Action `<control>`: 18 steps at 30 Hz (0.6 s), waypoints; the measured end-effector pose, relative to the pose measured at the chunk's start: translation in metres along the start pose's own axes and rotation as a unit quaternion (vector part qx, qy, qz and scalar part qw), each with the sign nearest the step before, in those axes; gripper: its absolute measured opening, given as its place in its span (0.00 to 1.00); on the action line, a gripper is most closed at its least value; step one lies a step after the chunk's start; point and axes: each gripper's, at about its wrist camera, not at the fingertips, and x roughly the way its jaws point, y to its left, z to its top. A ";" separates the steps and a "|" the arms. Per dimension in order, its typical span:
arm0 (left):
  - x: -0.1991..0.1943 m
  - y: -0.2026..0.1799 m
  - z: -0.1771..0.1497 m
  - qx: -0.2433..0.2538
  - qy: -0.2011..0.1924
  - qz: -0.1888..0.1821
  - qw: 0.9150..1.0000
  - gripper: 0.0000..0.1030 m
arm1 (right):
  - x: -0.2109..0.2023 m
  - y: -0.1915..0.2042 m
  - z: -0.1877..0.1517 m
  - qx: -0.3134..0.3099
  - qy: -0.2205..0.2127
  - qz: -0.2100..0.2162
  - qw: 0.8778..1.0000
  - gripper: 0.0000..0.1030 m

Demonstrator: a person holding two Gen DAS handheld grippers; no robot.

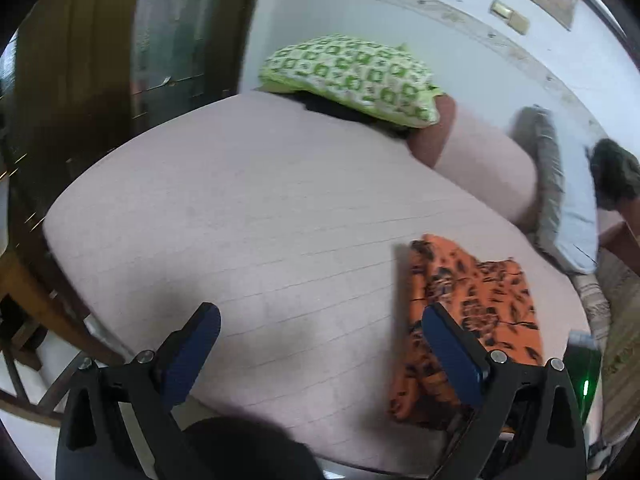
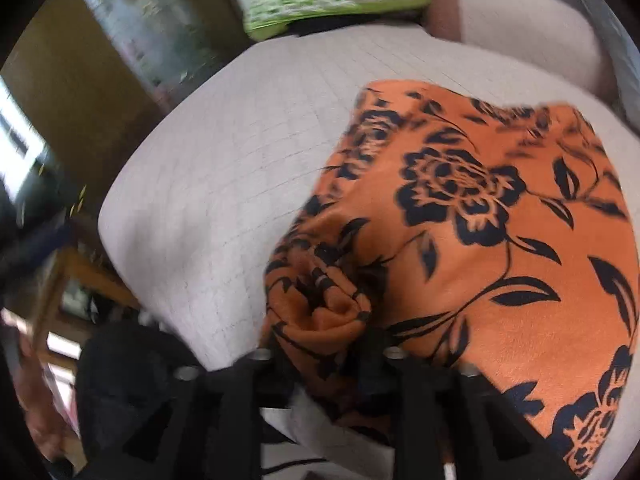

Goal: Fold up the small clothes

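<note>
Orange floral garment (image 2: pixel 500 208) on pale bed (image 1: pixel 240 200); right fingers (image 2: pixel 362 312) pinch bunched edge; left fingers (image 1: pixel 200 344) spread wide, empty.

Both wrist views over the bed (image 1: pixel 240 200), shared orange garment (image 2: pixel 500 220), right nearer

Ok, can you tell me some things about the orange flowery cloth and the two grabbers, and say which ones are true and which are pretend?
1. The orange flowery cloth lies on a pale pink bed cover. True.
2. The left gripper is squeezing the cloth. False: its jaws stand wide apart with nothing between them, above the bed cover.
3. The right gripper has a bunch of the cloth pinched between its fingers. True.
4. The pillow at the far end of the bed is blue with stars. False: it is white with green squares.
5. The cloth's pattern is dark flowers and leaves. True.
</note>
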 end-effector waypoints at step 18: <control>0.128 -0.112 -0.058 0.100 0.169 -0.001 0.981 1.00 | -0.151 -0.170 -0.047 0.167 -0.133 0.156 0.964 0.75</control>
